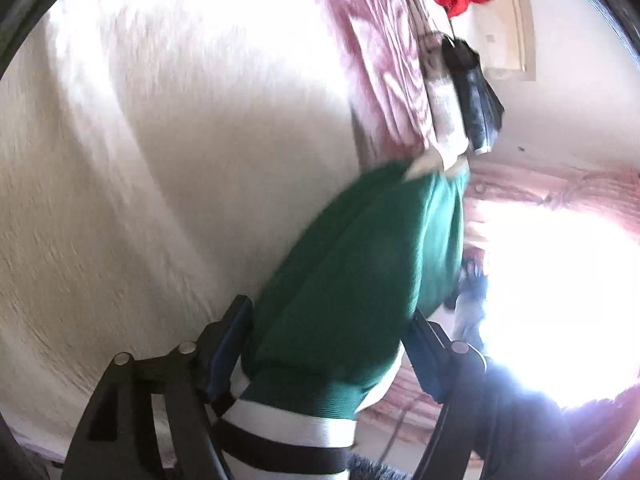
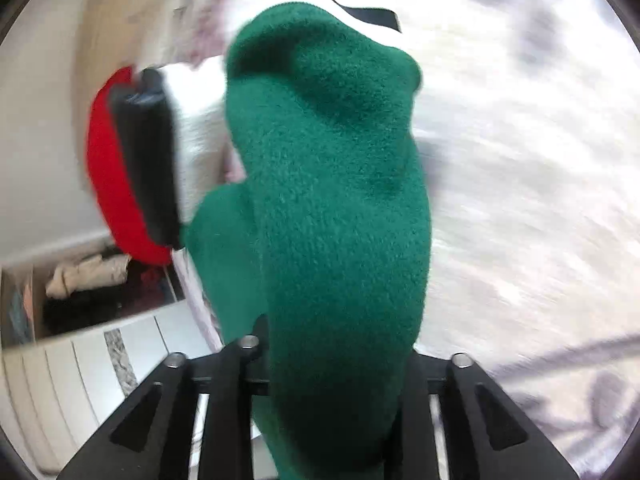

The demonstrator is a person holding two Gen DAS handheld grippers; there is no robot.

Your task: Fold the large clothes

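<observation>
A green fleece garment (image 1: 360,264) with a white and black striped hem (image 1: 288,432) hangs between the fingers of my left gripper (image 1: 328,344), which is shut on it above the white bed cover (image 1: 160,160). In the right wrist view the same green garment (image 2: 332,200) fills the middle and runs down into my right gripper (image 2: 332,360), which is shut on it. Its striped hem (image 2: 340,4) shows at the top. Both views are blurred by motion.
A stack of folded clothes lies at the bed edge: a black one (image 2: 148,168), a red one (image 2: 112,184), a white one (image 2: 196,128). It also shows in the left wrist view (image 1: 472,92). An open box of clothes (image 2: 80,292) stands on the floor.
</observation>
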